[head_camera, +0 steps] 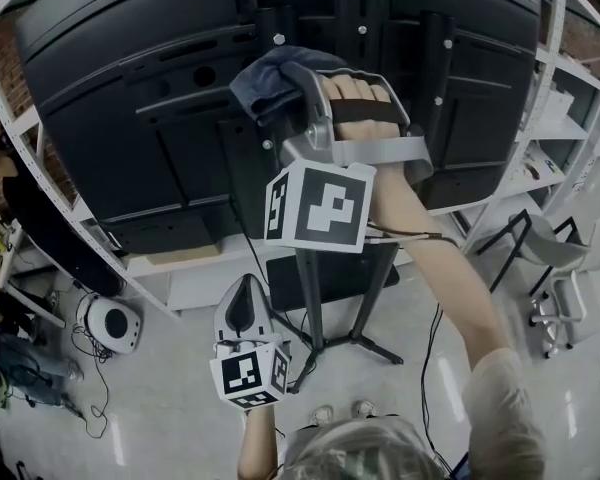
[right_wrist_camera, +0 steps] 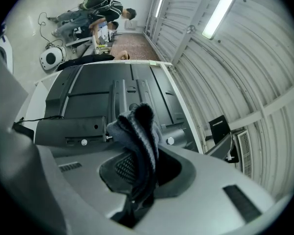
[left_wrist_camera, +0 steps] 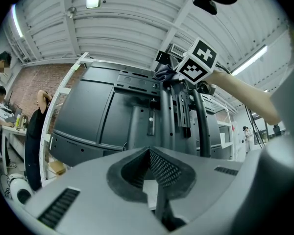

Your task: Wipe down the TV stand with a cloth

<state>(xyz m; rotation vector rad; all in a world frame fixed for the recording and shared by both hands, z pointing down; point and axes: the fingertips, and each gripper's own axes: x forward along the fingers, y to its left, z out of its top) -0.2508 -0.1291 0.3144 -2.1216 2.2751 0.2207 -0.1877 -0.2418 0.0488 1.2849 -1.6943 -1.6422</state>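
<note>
Right gripper [right_wrist_camera: 139, 173] jaws clamped on bunched cloth [right_wrist_camera: 137, 126], soft and light, best held mid-fold; TV stand [left_wrist_camera: 167, 116] just ahead. Left gripper [left_wrist_camera: 154, 173] jaws together, empty.

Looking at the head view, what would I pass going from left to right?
Person in dark clothes → white round device on the floor → left tool → right hand → grey chair.

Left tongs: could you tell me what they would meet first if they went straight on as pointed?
The left tongs would probably meet the TV stand's upright column first; nothing nearer shows, though depth is unclear.
</note>
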